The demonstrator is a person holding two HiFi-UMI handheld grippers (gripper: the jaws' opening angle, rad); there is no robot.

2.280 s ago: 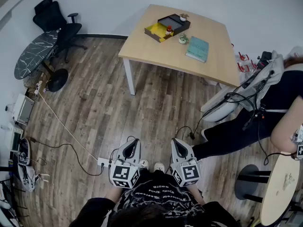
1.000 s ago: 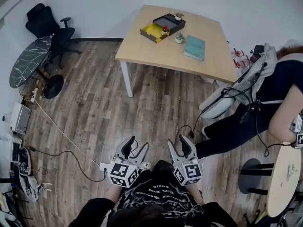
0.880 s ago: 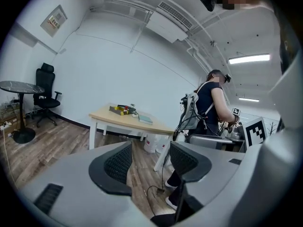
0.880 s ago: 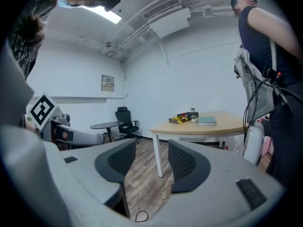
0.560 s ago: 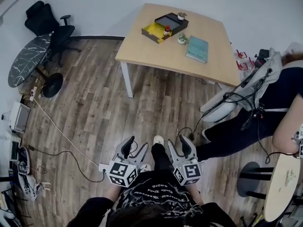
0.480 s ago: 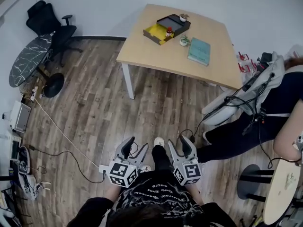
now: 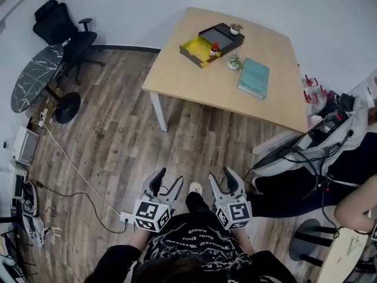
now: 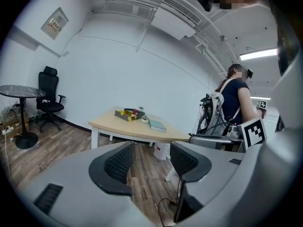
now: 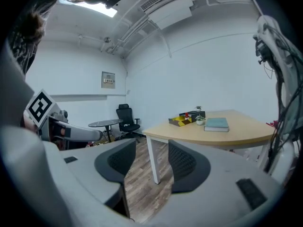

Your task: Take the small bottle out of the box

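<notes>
A black box with a yellow compartment [image 7: 210, 42] lies at the far side of a light wooden table [image 7: 194, 78]. A small red-capped bottle [image 7: 215, 50] stands in it. The box [image 8: 129, 113] and bottle [image 8: 135, 113] are tiny and distant in the left gripper view. They are just as small in the right gripper view: box [image 9: 180, 121], bottle [image 9: 187, 116]. My left gripper [image 7: 166, 181] and right gripper [image 7: 222, 180] are held low over the wood floor, far short of the table. Both are open and hold nothing.
A teal book [image 7: 254, 78] and a small potted plant [image 7: 234, 62] lie next to the box. A seated person with a backpack and cables [image 7: 330, 140] is at the right. At the left are an office chair [image 7: 65, 31], a dark round table [image 7: 35, 78] and a floor cable [image 7: 76, 164].
The table has drifted right and looks slightly nearer in the head view. Both grippers' jaws stand wider apart than 2.3 s ago. A foot now shows between the grippers.
</notes>
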